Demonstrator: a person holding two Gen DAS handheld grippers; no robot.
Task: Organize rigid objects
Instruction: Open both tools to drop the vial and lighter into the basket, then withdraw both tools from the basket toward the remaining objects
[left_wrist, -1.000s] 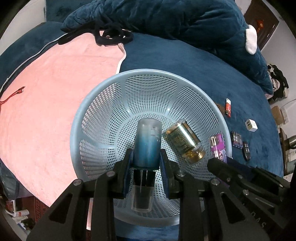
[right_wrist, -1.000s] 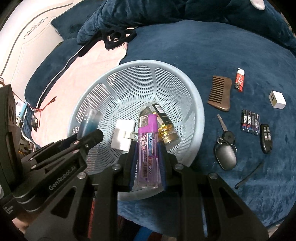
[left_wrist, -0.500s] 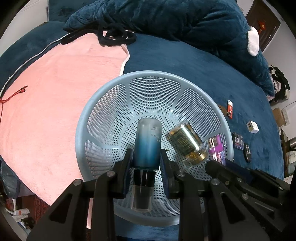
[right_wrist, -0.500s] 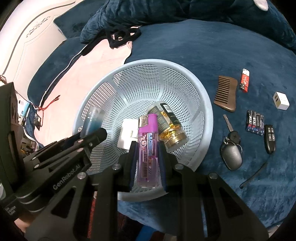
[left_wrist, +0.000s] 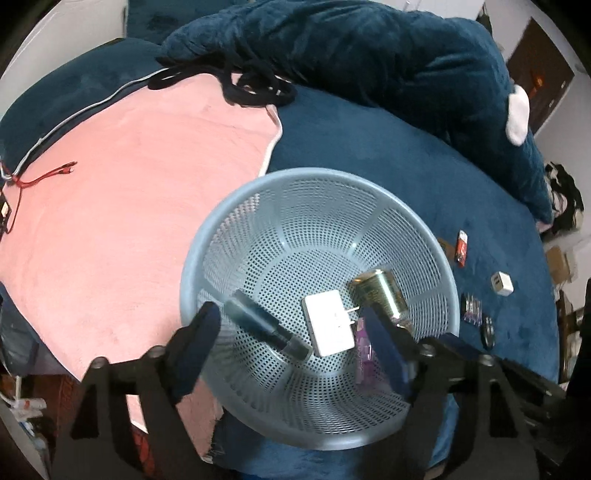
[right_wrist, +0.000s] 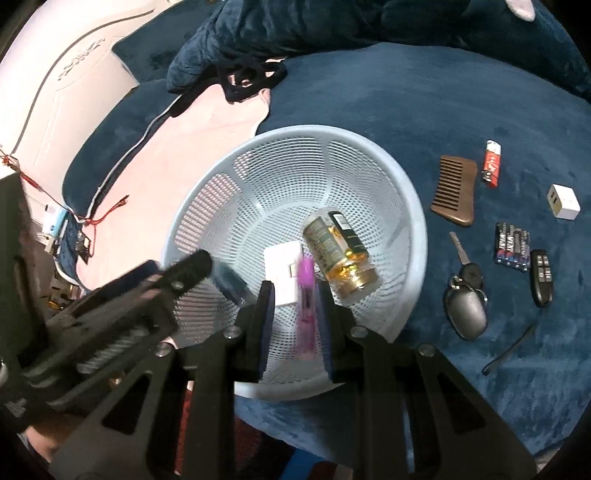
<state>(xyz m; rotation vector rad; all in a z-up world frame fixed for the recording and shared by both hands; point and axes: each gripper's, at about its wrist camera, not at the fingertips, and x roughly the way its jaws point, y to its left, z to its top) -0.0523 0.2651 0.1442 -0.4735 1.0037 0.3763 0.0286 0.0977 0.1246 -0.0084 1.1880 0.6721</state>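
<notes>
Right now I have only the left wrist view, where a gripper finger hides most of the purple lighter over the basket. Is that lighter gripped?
Observer: The jaws of the right gripper are opening. The purple lighter is a blur between them, with a gap beside one pad.
Operator: What lies outside the basket, behind that gripper?
Observer: A key on a grey fob lies on the blue blanket, beside the basket.
Operator: Anything else there?
Observer: A thin black cord lies apart from the fob, nearer the picture's edge.
</notes>
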